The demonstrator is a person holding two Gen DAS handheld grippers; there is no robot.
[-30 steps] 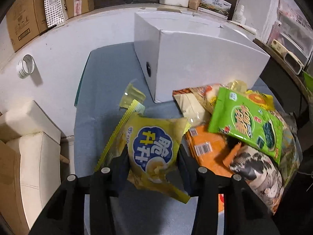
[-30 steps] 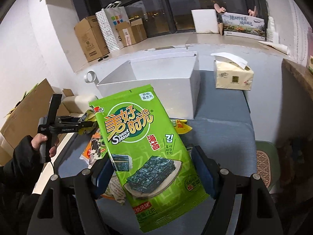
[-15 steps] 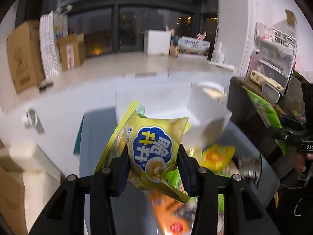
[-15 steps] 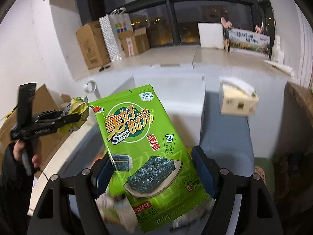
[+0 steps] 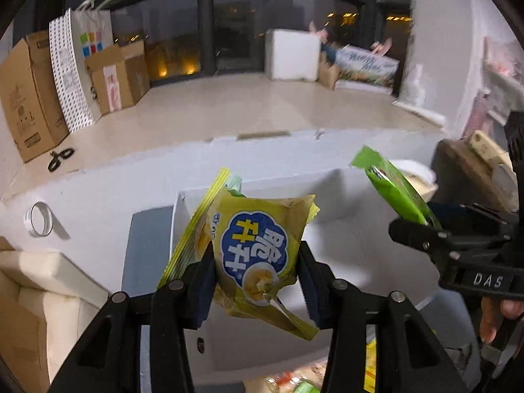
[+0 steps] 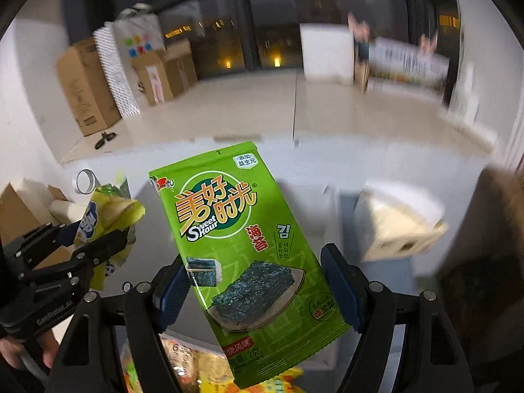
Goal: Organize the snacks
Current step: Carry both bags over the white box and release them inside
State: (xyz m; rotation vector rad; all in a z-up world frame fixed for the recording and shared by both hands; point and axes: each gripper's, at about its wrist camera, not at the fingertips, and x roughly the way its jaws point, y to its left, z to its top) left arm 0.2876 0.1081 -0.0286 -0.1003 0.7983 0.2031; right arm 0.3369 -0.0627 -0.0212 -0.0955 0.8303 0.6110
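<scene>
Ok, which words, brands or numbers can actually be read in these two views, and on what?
"美好时光", "Sweet Hour", "海苔", "김": green seaweed packet, in the right gripper.
"脆升升": yellow snack bag, in the left gripper.
"DAS": right gripper body, seen from the left wrist.
Cardboard boxes: print too blurred.

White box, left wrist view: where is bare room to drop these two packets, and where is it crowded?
The white box shows bare floor behind the yellow packet held in the left gripper and below the green seaweed packet in the right gripper. It is crowded in front of the box, where loose snacks pile up.
</scene>
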